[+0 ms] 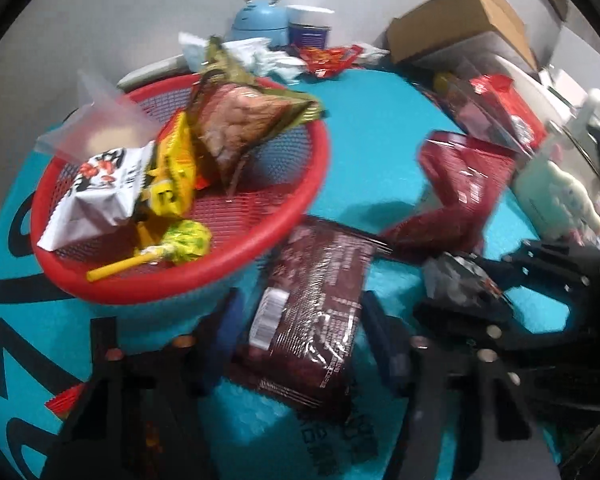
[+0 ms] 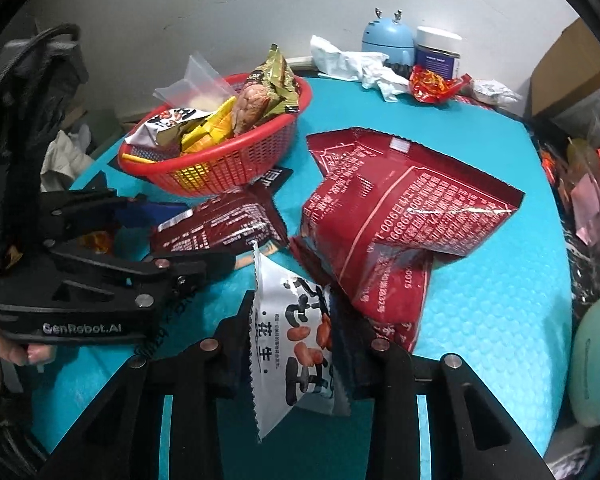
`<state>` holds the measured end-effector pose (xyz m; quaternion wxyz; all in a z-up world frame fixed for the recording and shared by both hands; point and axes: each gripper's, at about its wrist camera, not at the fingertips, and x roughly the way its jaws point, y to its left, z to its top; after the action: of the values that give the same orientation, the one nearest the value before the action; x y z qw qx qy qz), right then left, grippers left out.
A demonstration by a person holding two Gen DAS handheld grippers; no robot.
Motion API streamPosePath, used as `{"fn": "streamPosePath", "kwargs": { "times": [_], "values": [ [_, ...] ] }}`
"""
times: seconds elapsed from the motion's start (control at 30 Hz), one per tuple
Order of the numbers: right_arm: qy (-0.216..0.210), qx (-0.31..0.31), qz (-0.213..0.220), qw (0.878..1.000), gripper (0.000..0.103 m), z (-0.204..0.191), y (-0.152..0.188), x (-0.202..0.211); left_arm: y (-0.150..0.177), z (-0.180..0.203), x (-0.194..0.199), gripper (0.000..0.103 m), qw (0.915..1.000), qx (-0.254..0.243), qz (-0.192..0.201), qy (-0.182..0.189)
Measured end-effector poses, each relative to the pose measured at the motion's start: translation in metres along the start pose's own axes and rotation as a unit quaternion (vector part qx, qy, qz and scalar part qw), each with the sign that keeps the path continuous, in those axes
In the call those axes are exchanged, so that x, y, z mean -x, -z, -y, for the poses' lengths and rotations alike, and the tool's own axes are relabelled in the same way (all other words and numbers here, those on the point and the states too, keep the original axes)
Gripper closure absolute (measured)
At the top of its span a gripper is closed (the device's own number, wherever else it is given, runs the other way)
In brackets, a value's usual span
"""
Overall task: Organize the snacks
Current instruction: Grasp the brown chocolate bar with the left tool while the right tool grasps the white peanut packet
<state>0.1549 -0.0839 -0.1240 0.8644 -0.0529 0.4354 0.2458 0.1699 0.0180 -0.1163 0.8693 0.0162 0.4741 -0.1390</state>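
A red mesh basket (image 1: pixel 284 236) (image 2: pixel 236 168) on the teal mat holds a white peanut packet (image 1: pixel 100 192), yellow packets, a green lollipop (image 1: pixel 188 240) and a green-brown packet (image 1: pixel 244 120). My left gripper (image 1: pixel 300 320) is open, its fingers on either side of a dark brown snack packet (image 1: pixel 312 320) (image 2: pixel 220 224) lying on the mat. My right gripper (image 2: pixel 292 320) is shut on a white peanut packet (image 2: pixel 292 340), held above the mat; it also shows in the left wrist view (image 1: pixel 460 280). A large red snack bag (image 2: pixel 400 216) (image 1: pixel 460 188) lies right of the basket.
At the back stand a blue round gadget (image 2: pixel 388 36), a white-lidded jar (image 2: pixel 436 52), crumpled white wrappers (image 2: pixel 352 64) and a red wrapper (image 2: pixel 436 84). A cardboard box (image 1: pixel 460 20) and more packets (image 1: pixel 500 108) crowd the right edge. A pale green soft object (image 2: pixel 596 360) sits at right.
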Motion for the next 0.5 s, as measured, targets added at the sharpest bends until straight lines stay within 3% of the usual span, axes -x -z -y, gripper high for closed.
{"fn": "streamPosePath", "kwargs": {
  "times": [0.17,0.5],
  "values": [
    [0.000,-0.011,-0.005,1.000,0.068,-0.001,0.006,0.006,0.012,0.018,0.008,0.056,0.9997,-0.021,-0.008,0.007],
    [0.000,-0.003,-0.014,1.000,0.068,-0.015,0.042,0.030,0.054,0.037,0.036,0.056,0.9996,-0.009,-0.024,0.016]
  ]
}}
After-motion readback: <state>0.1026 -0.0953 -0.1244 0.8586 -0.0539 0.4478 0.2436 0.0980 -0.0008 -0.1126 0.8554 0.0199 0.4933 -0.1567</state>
